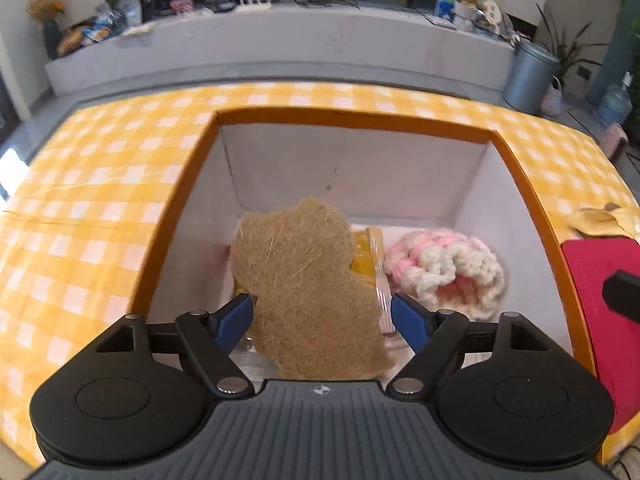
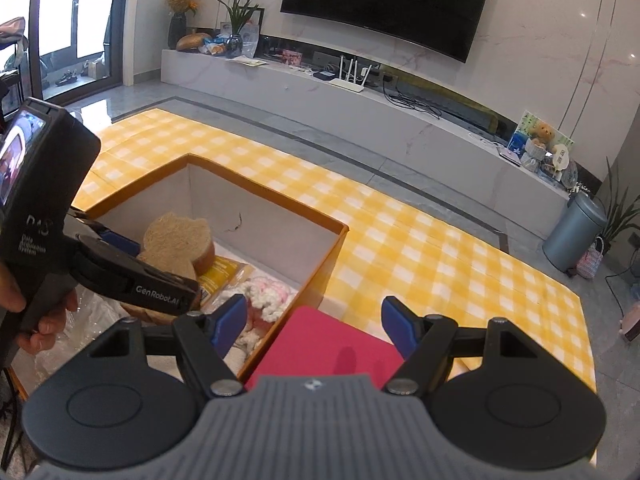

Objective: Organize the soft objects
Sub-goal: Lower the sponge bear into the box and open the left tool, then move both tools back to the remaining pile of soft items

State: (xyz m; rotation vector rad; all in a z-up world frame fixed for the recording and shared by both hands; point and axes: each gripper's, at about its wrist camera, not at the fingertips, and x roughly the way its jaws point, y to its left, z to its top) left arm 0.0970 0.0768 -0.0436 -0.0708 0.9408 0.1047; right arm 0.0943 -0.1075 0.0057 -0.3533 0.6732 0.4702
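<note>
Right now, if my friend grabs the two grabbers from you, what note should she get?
Left gripper: open over the box, with the brown fibre pad between its fingers, not pinched.
Right gripper: open and empty, over the red cloth that lies on the checked tablecloth beside the box.
Done: the pink and white knitted piece and a yellow packet are in the box; the pad is in there too.
Left: probably the red cloth next, then the yellowish piece at the table edge.
</note>
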